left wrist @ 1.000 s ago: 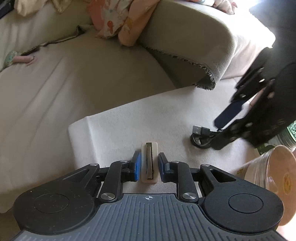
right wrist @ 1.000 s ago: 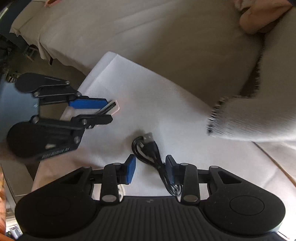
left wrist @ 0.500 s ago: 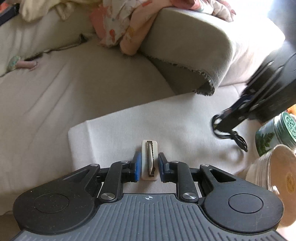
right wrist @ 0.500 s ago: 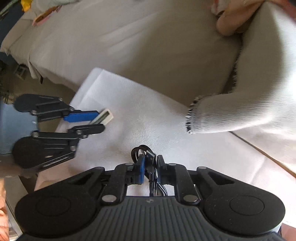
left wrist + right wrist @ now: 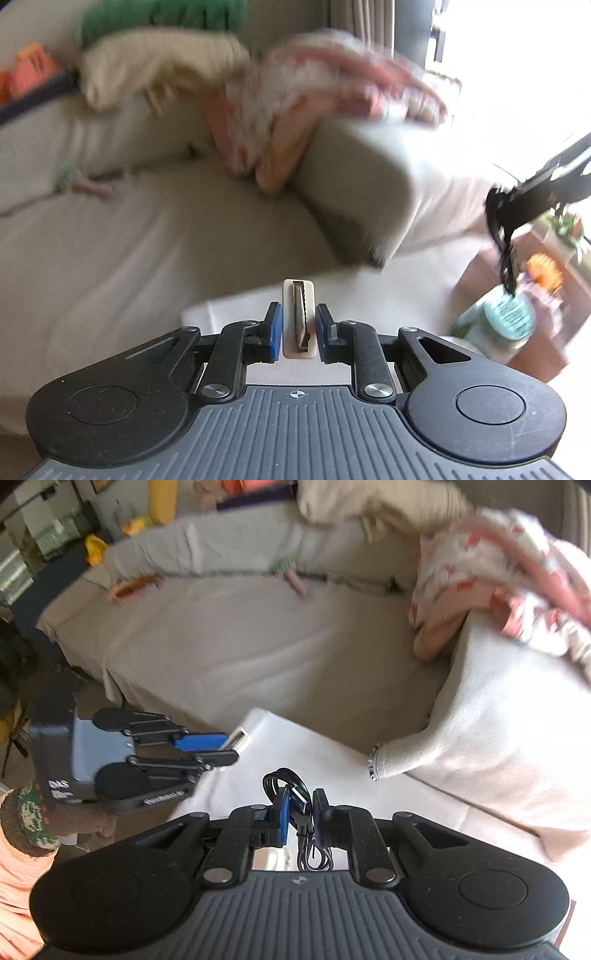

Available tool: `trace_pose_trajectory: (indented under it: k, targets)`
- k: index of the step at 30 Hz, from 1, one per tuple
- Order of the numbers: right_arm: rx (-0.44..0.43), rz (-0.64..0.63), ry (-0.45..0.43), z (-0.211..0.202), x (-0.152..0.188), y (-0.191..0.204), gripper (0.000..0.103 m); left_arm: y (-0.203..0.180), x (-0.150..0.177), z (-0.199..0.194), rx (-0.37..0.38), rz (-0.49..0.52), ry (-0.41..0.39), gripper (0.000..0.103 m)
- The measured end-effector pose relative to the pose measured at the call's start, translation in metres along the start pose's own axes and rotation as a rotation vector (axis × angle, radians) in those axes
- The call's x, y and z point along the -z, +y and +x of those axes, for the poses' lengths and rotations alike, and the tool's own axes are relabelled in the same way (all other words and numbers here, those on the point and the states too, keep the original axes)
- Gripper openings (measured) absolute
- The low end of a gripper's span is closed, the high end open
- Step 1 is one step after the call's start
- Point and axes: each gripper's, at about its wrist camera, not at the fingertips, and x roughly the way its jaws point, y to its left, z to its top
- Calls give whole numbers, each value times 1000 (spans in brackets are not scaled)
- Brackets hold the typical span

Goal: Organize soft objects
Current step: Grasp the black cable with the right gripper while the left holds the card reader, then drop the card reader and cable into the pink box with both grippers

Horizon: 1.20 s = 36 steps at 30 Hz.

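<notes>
The left gripper [image 5: 298, 325] is clenched on a small white adapter [image 5: 298, 319], which stands upright between its blue pads with the white cloth [image 5: 236, 308] just beneath and the beige sofa [image 5: 110, 251] beyond. To its right, the right gripper [image 5: 299, 814] is clenched on a coiled black cable [image 5: 284, 781], whose loops poke out ahead of the jaws and whose ends hang below them. Both pieces look lifted clear of the cloth, so the step in hand seems to be carrying. Next, each claw probably needs a set-down spot; none shows yet. The cable's loose loops could snag.
</notes>
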Motion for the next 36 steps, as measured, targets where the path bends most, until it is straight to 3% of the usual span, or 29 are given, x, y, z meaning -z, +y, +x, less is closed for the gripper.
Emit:
trace_pose_trajectory:
  k: [5, 9, 12, 16, 22, 28, 36]
  targets:
    - [-18, -8, -115, -72, 22, 0, 13, -32, -20, -76, 38, -8, -87, 22]
    - [-26, -20, -209, -130, 55, -6, 13, -67, -26, -112, 162, -37, -115, 22]
    - [-28, -4, -276, -165, 85, -22, 13, -103, -32, -113, 266, -26, -84, 22]
    - [-18, 47, -323, -185, 123, -58, 13, -162, -44, -79, 375, 28, -7, 22]
    - [74, 199, -311, -169, 170, -131, 13, -228, -51, -6, 479, 50, 88, 22]
    - [93, 360, -218, -114, 207, -193, 13, -246, -55, 71, 478, -28, 165, 22]
    - [100, 411, -150, -63, 240, -200, 13, -262, -50, 137, 395, -15, 209, 23]
